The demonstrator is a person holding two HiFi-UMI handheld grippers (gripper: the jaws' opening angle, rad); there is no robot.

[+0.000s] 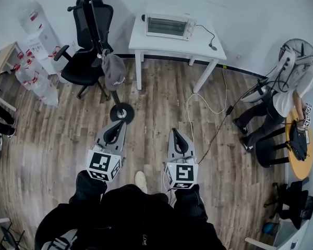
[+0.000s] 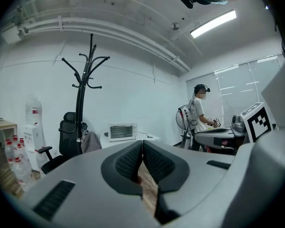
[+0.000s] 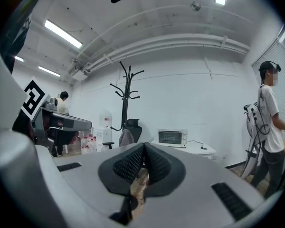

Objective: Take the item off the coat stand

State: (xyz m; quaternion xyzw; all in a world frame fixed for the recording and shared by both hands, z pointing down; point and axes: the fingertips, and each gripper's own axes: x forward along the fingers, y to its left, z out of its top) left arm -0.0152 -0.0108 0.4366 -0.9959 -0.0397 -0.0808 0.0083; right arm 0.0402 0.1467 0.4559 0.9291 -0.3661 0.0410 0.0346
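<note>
A black coat stand [image 1: 94, 20] rises from a round base [image 1: 121, 112] on the wood floor. A grey cap [image 1: 113, 70] hangs low on its pole; the same cap [image 2: 90, 142] shows in the left gripper view and, small, the cap [image 3: 127, 137] in the right gripper view. My left gripper [image 1: 120, 124] is shut and empty, just in front of the base. My right gripper [image 1: 175, 132] is shut and empty, level with it to the right. Both point toward the stand [image 2: 81, 99] and stand [image 3: 126, 96], well short of the cap.
A black office chair [image 1: 86, 51] stands behind the stand. A white table [image 1: 198, 47] carries a toaster oven [image 1: 169, 26], with cables [image 1: 208, 108] trailing on the floor. Water bottles [image 1: 34, 79] and a dispenser [image 1: 39, 33] sit left. A person [image 1: 281, 100] stands at the right.
</note>
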